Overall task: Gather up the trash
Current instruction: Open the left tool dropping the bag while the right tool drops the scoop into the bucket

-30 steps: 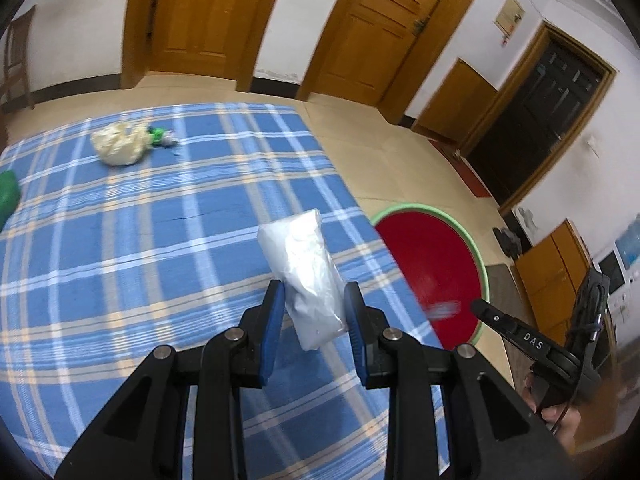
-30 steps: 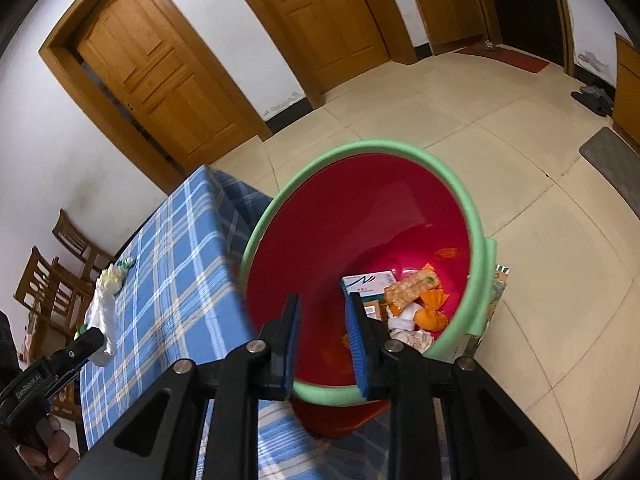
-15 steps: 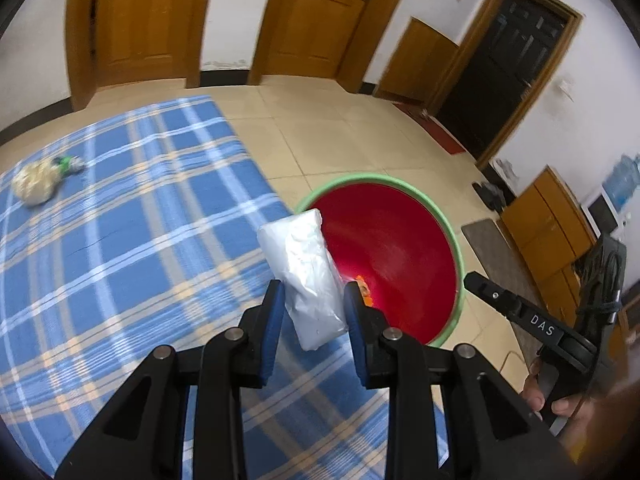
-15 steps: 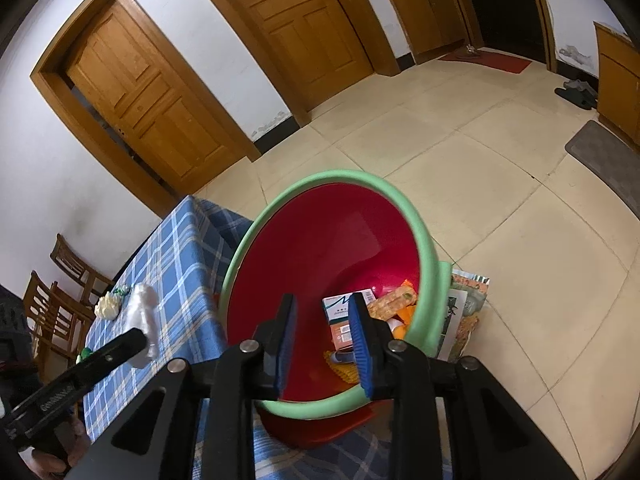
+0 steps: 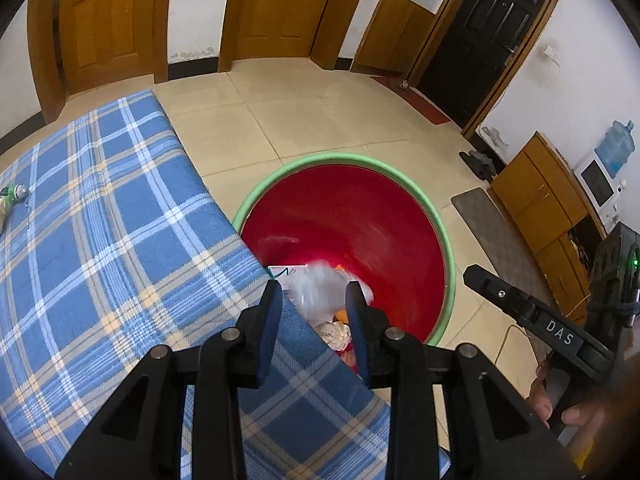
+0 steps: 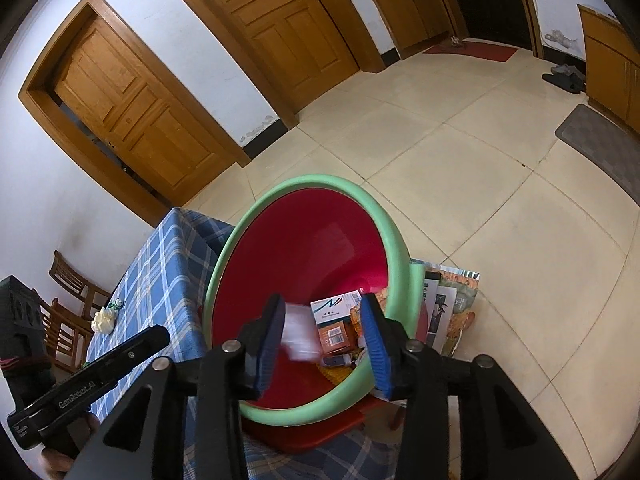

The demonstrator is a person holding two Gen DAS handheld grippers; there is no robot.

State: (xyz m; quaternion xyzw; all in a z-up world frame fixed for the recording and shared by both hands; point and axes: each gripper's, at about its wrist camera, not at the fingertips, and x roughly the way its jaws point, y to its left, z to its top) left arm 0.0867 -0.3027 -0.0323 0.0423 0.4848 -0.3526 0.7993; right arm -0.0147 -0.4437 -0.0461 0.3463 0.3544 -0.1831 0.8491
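From our left wrist, our left tool (image 5: pixel 312 294) is spread; the blurred plastic bag (image 5: pixel 318 290) sits loose between its fingers, above the red bin (image 5: pixel 400 240) beside the checked desk (image 5: pixel 100 240). Its long axis is unreadable.

From our right wrist, our right tool (image 6: pixel 324 322) is spread and bare. Here the bag (image 6: pixel 298 330) shows inside the bin (image 6: pixel 394 240), beside a white box (image 6: pixel 334 308); a crumpled wad (image 6: pixel 103 319) lies on the desk (image 6: pixel 160 280).

"DAS" on right tool (image 5: pixel 560 336); "GenRobot.AI" on left tool (image 6: pixel 80 394).
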